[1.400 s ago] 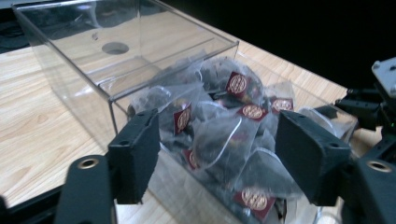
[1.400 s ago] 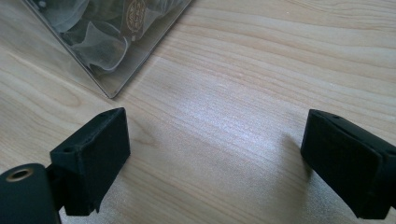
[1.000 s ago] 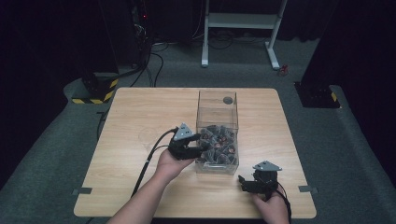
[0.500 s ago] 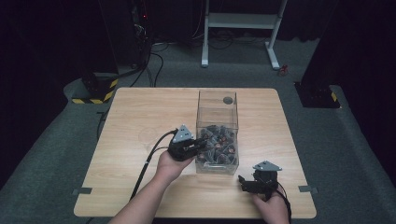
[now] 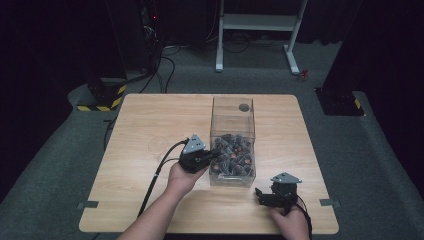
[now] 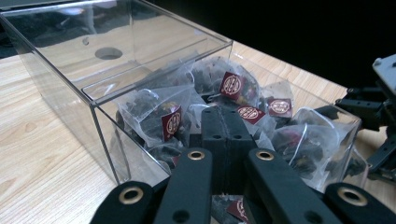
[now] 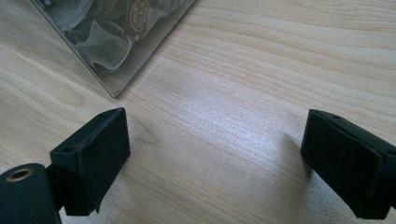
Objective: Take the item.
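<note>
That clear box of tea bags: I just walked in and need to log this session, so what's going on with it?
A person works at the wooden table with a claw in each hand. The left claw is reaching into the open part of the clear box among the pyramid tea bags; its jaws have just been closing and now stand together, though whether a bag is pinched cannot be told. The right claw rests open near the box's corner, holding nothing.
</note>
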Demonstrator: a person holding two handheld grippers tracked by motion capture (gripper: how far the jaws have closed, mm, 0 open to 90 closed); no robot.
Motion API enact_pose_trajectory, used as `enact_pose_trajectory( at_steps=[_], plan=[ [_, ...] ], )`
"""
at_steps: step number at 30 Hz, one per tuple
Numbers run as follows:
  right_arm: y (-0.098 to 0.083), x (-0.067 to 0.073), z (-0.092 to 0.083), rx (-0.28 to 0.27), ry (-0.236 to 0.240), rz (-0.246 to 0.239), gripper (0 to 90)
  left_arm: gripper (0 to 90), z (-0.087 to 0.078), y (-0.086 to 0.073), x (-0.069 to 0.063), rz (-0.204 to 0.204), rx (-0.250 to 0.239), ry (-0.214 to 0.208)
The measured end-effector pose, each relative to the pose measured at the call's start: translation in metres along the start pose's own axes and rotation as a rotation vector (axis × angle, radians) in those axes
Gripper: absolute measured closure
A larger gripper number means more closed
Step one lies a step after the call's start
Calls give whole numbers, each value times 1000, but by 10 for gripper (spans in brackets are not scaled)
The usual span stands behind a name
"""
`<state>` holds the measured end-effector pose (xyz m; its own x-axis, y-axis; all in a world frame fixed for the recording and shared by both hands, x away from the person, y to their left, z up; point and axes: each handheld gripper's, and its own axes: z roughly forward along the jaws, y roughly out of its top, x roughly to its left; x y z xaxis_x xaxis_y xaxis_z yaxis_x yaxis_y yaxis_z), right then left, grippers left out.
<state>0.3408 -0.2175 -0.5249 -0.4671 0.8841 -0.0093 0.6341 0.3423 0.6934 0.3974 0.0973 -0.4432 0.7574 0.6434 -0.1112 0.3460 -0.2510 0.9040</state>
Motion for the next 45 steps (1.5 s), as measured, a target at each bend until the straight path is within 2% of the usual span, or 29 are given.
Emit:
enact_pose_trajectory(
  at_steps=[15,28,45],
  plan=[
    [0,0,0,0,0,0,80,900,-9,1,1,-6,-40,4],
    [0,0,0,0,0,0,80,900,-23,4,1,-13,-80,9],
    [0,0,0,0,4,-2,79,900,-47,1,12,-30,-111,47]
  ],
)
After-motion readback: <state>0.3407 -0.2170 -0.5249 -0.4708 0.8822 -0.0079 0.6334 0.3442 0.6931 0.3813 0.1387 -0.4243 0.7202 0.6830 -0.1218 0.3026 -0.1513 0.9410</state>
